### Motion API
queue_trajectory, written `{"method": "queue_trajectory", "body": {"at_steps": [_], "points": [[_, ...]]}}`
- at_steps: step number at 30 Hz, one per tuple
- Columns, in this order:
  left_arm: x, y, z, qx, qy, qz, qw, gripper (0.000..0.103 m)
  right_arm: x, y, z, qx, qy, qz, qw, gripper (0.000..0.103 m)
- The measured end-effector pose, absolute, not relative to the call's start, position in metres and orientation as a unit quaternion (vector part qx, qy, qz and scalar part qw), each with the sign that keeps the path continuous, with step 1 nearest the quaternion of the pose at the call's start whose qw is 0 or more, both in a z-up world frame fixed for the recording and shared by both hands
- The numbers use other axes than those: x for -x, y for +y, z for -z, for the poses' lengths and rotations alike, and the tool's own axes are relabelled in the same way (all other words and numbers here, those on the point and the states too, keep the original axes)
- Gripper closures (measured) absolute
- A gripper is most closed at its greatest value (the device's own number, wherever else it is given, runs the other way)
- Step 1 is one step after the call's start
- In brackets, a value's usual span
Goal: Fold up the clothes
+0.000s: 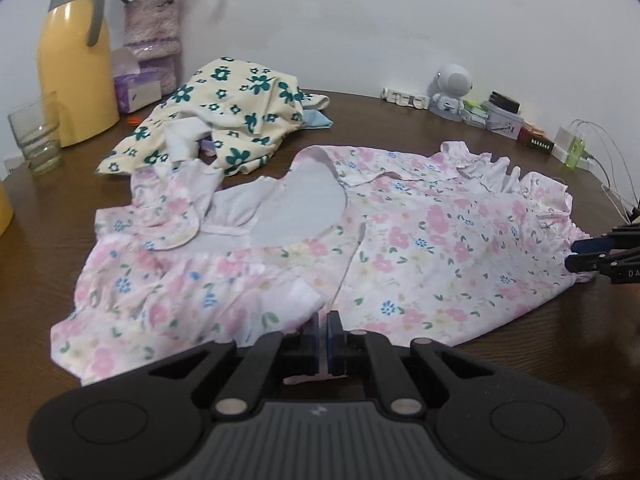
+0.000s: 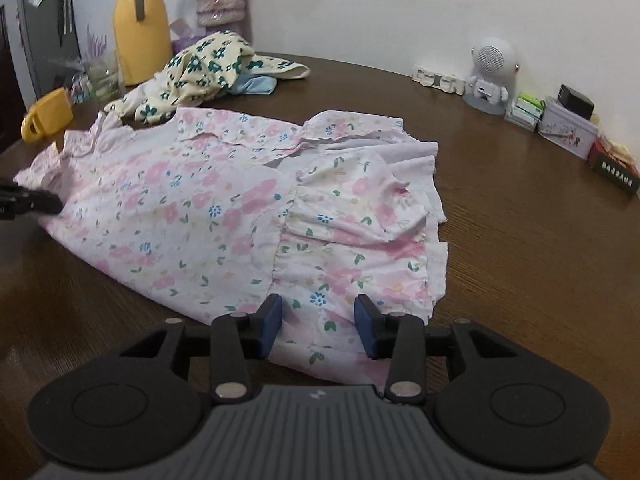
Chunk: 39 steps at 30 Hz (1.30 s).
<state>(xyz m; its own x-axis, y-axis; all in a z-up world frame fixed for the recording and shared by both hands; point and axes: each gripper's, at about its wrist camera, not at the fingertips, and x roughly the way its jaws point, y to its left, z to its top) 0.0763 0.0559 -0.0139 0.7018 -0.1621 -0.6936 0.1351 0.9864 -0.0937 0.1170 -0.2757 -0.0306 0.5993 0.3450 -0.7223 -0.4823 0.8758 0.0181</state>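
We are working over a pink floral dress (image 1: 420,240) spread flat on the brown table (image 1: 520,360), part of it turned back so the pale lining is showing. Our left gripper (image 1: 323,336) is sitting at the near hem; its fingers (image 1: 312,340) are pressed nearly together, and a pale fold of the dress is lying just ahead of the tips. Whether any cloth is actually pinched between them, we cannot tell.

Our right gripper (image 2: 319,324) is hovering over the opposite edge of the dress (image 2: 200,208), its fingers (image 2: 270,324) standing wide apart with floral fabric lying between them, not clamped. In the left wrist view that same gripper (image 1: 588,254) is showing at the far right, its tips (image 1: 592,245) at the ruffled edge, a narrow gap between them. In the right wrist view the left gripper (image 2: 36,202) is touching the dress edge far to the left of our fingers.

Beyond the fingers, past the dress, a cream garment with green flowers (image 1: 224,120) is lying crumpled in a heap, with a bit of blue cloth (image 1: 318,118) beside it. Farther back to the left we are noting a yellow thermos (image 1: 74,68), a glass (image 1: 36,134) and a vase (image 1: 152,36). Far ahead to the right, against the wall, a small white robot figure (image 2: 490,76) and some boxes (image 2: 568,128) are standing.
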Motion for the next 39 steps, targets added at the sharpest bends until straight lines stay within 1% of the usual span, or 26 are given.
{"method": "queue_trajectory", "body": {"at_steps": [1,2,4,5,6,8,11,15,20,23,24,26,29,37,38,39], "points": [[-0.075,0.057,0.013,0.021,0.380,0.081,0.921,0.099,-0.117,-0.276,0.031,0.088,0.382,-0.232,0.891,0.064],[-0.072,0.058,0.010,0.024,0.380,0.088,0.920,0.096,-0.116,-0.275,0.031,0.090,0.381,-0.230,0.891,0.064],[-0.063,0.063,0.001,0.032,0.376,0.107,0.920,0.086,-0.114,-0.274,0.030,0.091,0.384,-0.226,0.891,0.064],[-0.058,0.067,-0.005,0.037,0.370,0.114,0.921,0.077,-0.115,-0.274,0.029,0.087,0.388,-0.226,0.890,0.063],[-0.052,0.073,-0.013,0.043,0.360,0.117,0.925,0.070,-0.115,-0.274,0.027,0.079,0.389,-0.226,0.890,0.063],[-0.041,0.091,-0.027,0.053,0.342,0.102,0.933,0.069,-0.112,-0.270,0.021,0.066,0.386,-0.233,0.890,0.063],[-0.035,0.131,-0.039,0.081,0.324,0.046,0.942,0.070,-0.107,-0.252,0.008,0.062,0.373,-0.255,0.890,0.063],[-0.049,0.170,-0.033,0.087,0.341,-0.013,0.936,0.071,-0.109,-0.210,-0.002,0.083,0.357,-0.294,0.883,0.063],[-0.079,0.175,-0.015,0.076,0.369,-0.005,0.926,0.071,-0.115,-0.152,0.005,0.114,0.358,-0.332,0.865,0.063],[-0.095,0.175,-0.004,0.068,0.383,0.001,0.921,0.071,-0.117,-0.135,0.010,0.125,0.361,-0.334,0.862,0.063],[-0.100,0.175,-0.001,0.066,0.388,0.003,0.919,0.078,-0.119,-0.132,0.012,0.125,0.363,-0.332,0.861,0.063],[-0.099,0.174,0.001,0.052,0.390,0.005,0.919,0.100,-0.121,-0.132,0.014,0.125,0.368,-0.329,0.860,0.063],[-0.091,0.172,0.002,0.032,0.389,-0.001,0.921,0.100,-0.122,-0.133,0.016,0.131,0.377,-0.322,0.858,0.063],[-0.073,0.169,0.005,0.040,0.391,-0.027,0.919,0.100,-0.126,-0.140,0.022,0.135,0.385,-0.323,0.854,0.063],[-0.073,0.169,0.005,0.042,0.391,-0.030,0.919,0.100,-0.126,-0.141,0.022,0.134,0.384,-0.324,0.854,0.063],[-0.073,0.169,0.004,0.044,0.391,-0.032,0.919,0.096,-0.125,-0.141,0.022,0.133,0.383,-0.324,0.854,0.063]]}}
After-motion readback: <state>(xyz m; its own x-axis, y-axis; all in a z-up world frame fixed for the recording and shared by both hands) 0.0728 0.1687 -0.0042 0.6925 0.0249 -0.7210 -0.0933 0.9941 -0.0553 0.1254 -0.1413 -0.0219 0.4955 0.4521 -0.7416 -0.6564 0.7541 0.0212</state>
